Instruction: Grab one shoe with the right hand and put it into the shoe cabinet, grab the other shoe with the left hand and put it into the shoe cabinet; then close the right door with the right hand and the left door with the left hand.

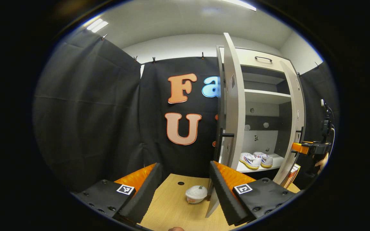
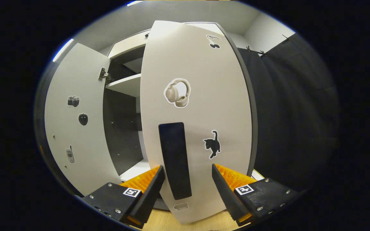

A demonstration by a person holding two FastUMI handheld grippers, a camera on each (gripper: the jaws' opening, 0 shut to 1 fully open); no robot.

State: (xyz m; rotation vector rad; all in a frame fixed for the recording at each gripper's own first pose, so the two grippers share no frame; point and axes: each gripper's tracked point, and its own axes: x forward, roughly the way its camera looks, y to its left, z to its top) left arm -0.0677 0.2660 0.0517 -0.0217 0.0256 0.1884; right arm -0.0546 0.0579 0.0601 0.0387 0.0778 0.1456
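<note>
— Where are the shoes?

— Both white sneakers with yellow soles [image 1: 256,160] sit side by side on the lower shelf of the tall white shoe cabinet [image 1: 262,96], seen from my left gripper view between its two open doors.

— And your left gripper?

— My left gripper [image 1: 183,187] hangs above the pale wooden table [image 1: 172,211] with its fingers spread apart and nothing between them. A small white lidded cup [image 1: 196,194] stands on the table beyond the gap. The white left door [image 1: 234,106], edge-on to me with its black handle, stands just past my inner finger.

— The right one?

— My right gripper [image 2: 187,189] faces the outer side of the white right door [image 2: 198,106], which carries headphone and black cat stickers. Its fingers stand apart on either side of the long black door handle [image 2: 174,160]; whether either one touches it, I cannot tell. From the left gripper view, that same gripper [image 1: 310,148] shows at the right door's edge.
</note>
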